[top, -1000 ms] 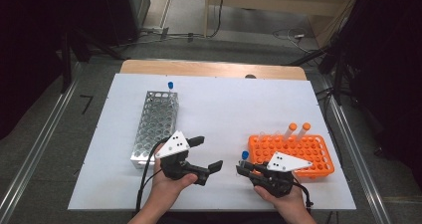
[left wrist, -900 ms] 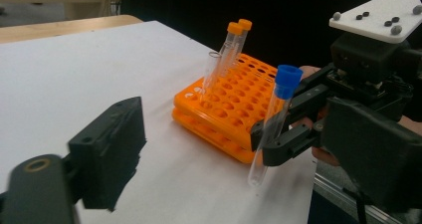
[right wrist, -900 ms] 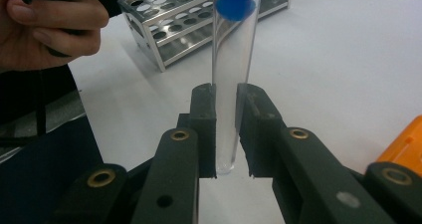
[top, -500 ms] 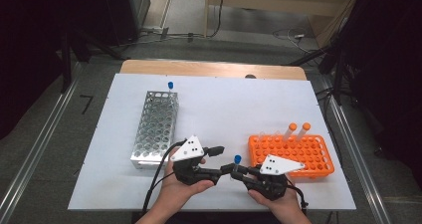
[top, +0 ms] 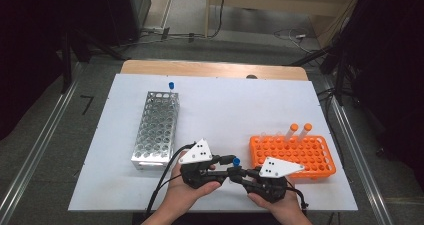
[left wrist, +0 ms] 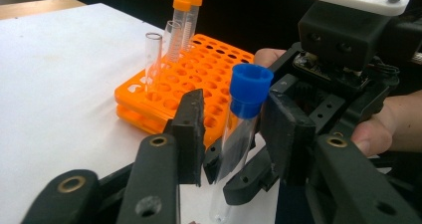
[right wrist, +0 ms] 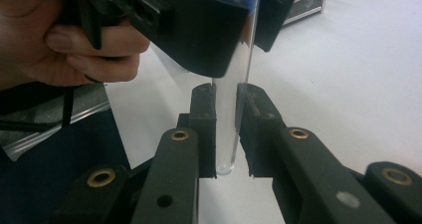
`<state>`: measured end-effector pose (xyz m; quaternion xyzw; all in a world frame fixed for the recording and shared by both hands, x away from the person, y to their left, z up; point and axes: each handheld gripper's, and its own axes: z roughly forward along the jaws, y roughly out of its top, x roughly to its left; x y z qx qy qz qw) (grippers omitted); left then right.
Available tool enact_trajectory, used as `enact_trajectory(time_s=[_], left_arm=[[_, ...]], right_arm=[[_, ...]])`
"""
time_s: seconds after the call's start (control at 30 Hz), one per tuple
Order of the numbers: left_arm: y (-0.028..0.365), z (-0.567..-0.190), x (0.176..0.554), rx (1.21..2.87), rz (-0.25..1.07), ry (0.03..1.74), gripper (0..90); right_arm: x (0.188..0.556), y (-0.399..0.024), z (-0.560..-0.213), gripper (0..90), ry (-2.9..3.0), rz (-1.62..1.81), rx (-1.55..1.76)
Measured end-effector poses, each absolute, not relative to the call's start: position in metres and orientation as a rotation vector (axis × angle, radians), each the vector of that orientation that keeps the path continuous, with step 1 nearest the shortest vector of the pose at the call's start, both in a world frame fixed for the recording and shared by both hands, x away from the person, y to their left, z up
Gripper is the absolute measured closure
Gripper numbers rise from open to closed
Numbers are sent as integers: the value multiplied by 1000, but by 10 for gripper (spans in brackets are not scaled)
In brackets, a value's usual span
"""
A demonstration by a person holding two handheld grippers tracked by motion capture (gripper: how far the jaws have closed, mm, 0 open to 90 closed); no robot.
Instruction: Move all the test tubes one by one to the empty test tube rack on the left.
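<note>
Right gripper (top: 239,174) jaws clamp the upright clear blue-capped plastic tube (left wrist: 239,134); left gripper (top: 226,166) jaws, just closing, flank it without contact.

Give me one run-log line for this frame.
right claw: shut on blue-capped tube | left claw: jaws just closing around tube's cap end, pads not yet pressing | metal rack: left | orange rack: right

1. We moved our left tool (top: 231,161) across the tabletop to the blue-capped tube (left wrist: 242,115) in the right tool (right wrist: 227,133).
2. Its jaws were closing around that tube, pads not yet pressing.
</note>
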<state>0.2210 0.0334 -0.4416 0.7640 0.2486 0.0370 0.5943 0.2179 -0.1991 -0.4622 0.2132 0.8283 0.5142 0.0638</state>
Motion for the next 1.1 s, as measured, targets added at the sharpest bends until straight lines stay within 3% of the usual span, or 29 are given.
enact_trajectory(time_s=[0.27, 0.63, 0.77, 1.1], left_arm=[[30, -442, 220, 1779, 83, 554, 741], [35, -437, 219, 1779, 145, 547, 773], [43, -434, 222, 1765, 164, 570, 773], [64, -427, 231, 1739, 212, 620, 773]], right_arm=[[218, -198, -463, 754, 2518, 1555, 628], [221, -202, -461, 714, 2531, 1593, 623], [222, -206, -459, 633, 2525, 1613, 622], [230, -223, -453, 269, 2478, 1618, 717]])
